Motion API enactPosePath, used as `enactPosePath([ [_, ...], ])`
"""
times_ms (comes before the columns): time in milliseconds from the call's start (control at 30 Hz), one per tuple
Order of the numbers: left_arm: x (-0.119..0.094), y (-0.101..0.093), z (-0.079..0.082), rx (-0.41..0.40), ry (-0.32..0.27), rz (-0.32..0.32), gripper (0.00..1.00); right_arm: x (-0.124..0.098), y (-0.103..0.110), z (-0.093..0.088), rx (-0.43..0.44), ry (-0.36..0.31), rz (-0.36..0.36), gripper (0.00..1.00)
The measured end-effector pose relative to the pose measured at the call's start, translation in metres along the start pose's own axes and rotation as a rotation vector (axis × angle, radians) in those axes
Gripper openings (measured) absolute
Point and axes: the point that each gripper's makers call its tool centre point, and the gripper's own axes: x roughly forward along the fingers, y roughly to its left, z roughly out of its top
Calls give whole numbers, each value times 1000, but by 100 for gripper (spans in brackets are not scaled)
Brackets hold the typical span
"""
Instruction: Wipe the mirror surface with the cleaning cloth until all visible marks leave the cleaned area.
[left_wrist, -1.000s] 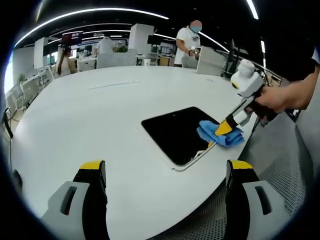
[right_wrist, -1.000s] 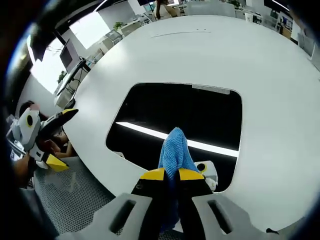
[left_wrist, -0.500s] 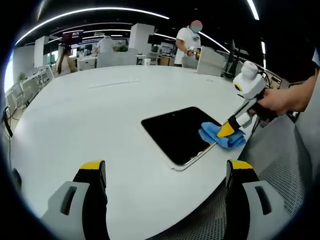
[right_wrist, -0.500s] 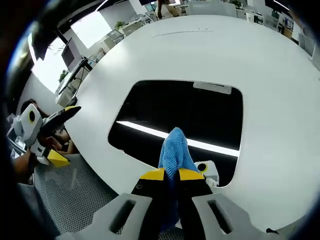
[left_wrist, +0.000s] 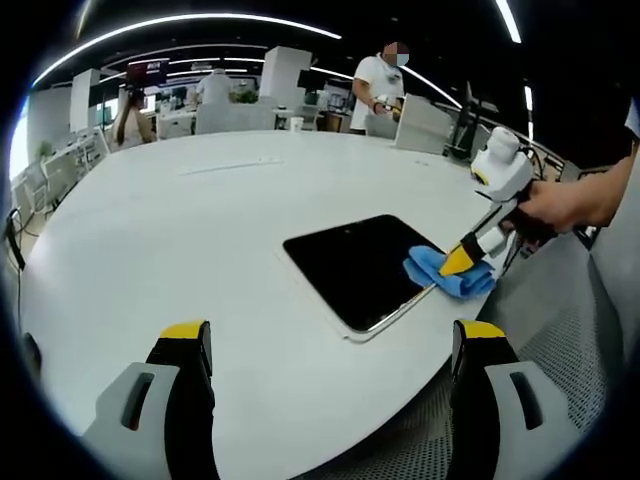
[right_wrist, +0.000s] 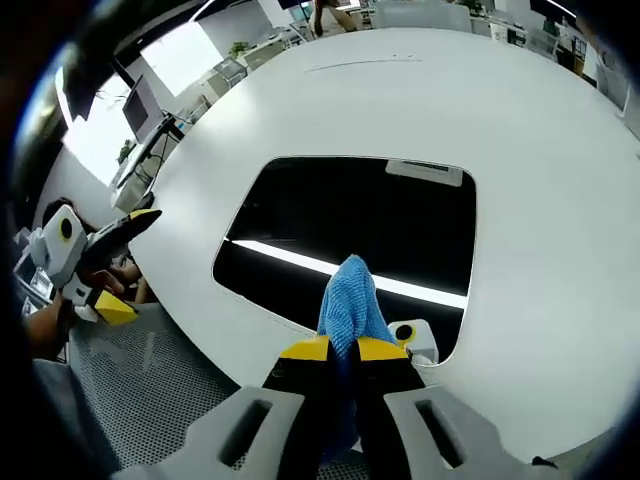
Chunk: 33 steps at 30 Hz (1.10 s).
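On the mirror, at its edge nearest the right gripper, lies the blue cloth, clamped in that gripper. Left gripper hangs open, well apart from the mirror.

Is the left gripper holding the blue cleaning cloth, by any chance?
No, the right gripper is shut on the blue cleaning cloth; the left gripper is open.

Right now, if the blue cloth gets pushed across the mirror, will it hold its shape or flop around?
Probably floppy: the blue cloth bunches and folds where the right tool pinches it. It looks light, so it should slide easily over the smooth mirror, though loose edges may drag or fold under.
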Motion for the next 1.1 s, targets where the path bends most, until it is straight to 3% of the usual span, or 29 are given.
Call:
enactPosePath([
  [533, 1, 1, 0, -4, -2, -1, 99, -11, -25, -6, 38, -8, -19, 2],
  [1100, 1, 0, -1, -2, 1, -8, 99, -17, -37, -7, 60, -5, -36, 2],
])
